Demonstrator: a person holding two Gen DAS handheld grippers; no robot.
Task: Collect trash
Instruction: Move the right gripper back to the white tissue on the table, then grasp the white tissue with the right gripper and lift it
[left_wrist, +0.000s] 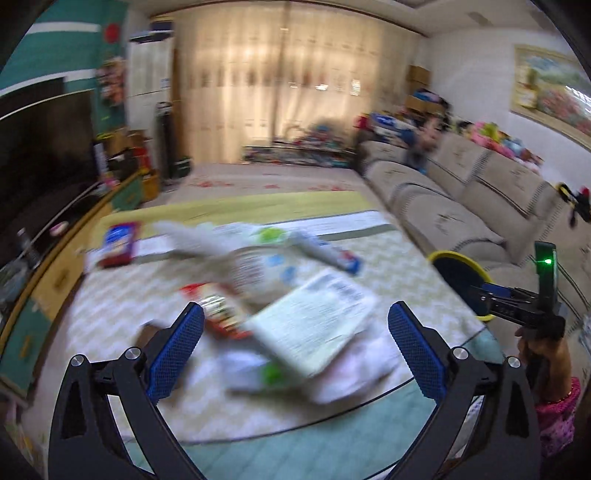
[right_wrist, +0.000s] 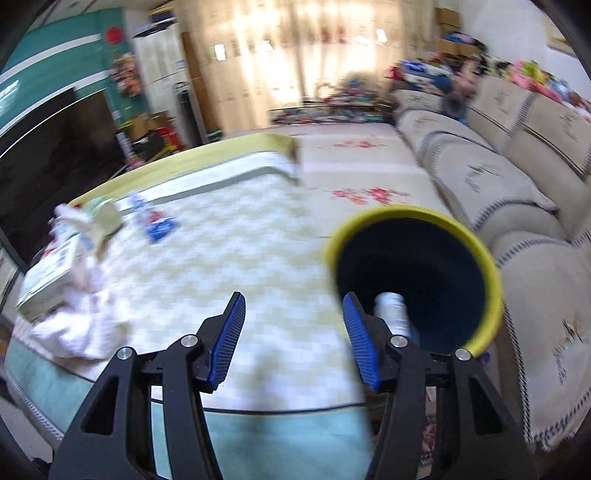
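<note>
Trash lies on a table (left_wrist: 110, 314) with a checked cloth: a white printed box (left_wrist: 314, 321), a red wrapper (left_wrist: 225, 317), a white plastic bag (left_wrist: 343, 384), a blue-and-red packet (left_wrist: 120, 243) and a tube-like packet (left_wrist: 325, 251). My left gripper (left_wrist: 295, 347) is open and empty, its jaws to either side of the box, above it. A dark bin with a yellow rim (right_wrist: 417, 280) stands off the table's right edge, with a white bottle (right_wrist: 393, 310) inside. My right gripper (right_wrist: 293, 339) is open and empty over the table (right_wrist: 258, 258), left of the bin. The bin also shows in the left wrist view (left_wrist: 461, 280).
A beige sofa (left_wrist: 461, 199) runs along the right. A TV on a low cabinet (left_wrist: 48, 166) is at the left. Toys and clutter lie by the curtains (left_wrist: 303, 151). The box and bag show at the left in the right wrist view (right_wrist: 51, 280).
</note>
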